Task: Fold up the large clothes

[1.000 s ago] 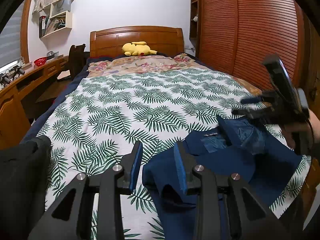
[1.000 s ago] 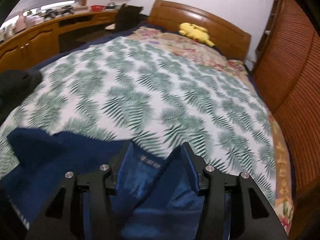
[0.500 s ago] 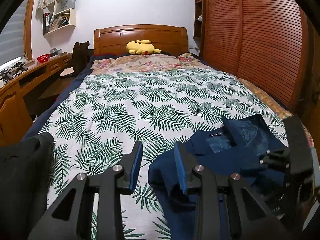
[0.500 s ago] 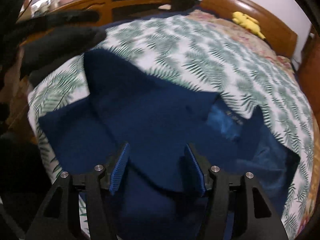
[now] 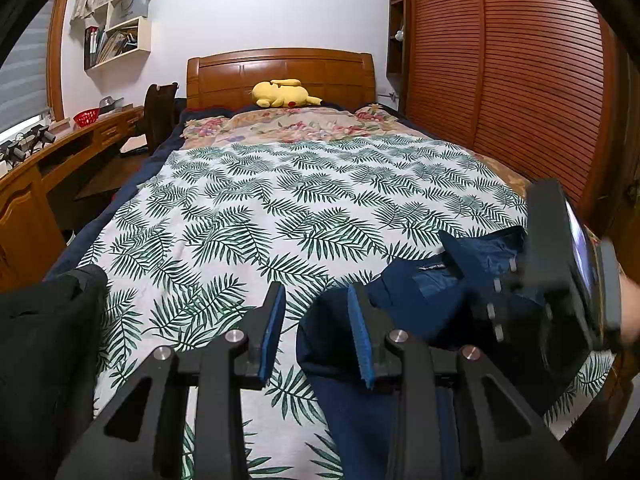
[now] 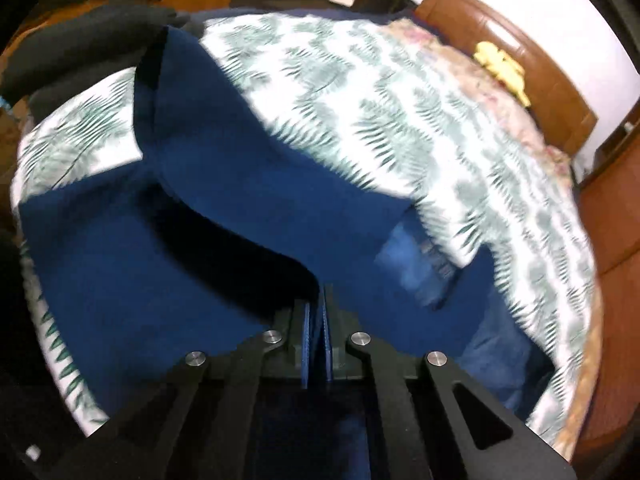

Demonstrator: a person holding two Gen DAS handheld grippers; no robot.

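Since a second ago our right gripper (image 6: 316, 336) has dropped onto the blue garment (image 6: 224, 216) and pinched shut on a fold of it. Our left gripper (image 5: 316, 328) hangs partly open, nothing between its pads, beside the garment's near edge. The garment lies rumpled at the bed's (image 5: 248, 208) foot.

Right tongs (image 6: 316, 320) pinch the navy garment (image 6: 248, 216) on the bed (image 6: 400, 92).
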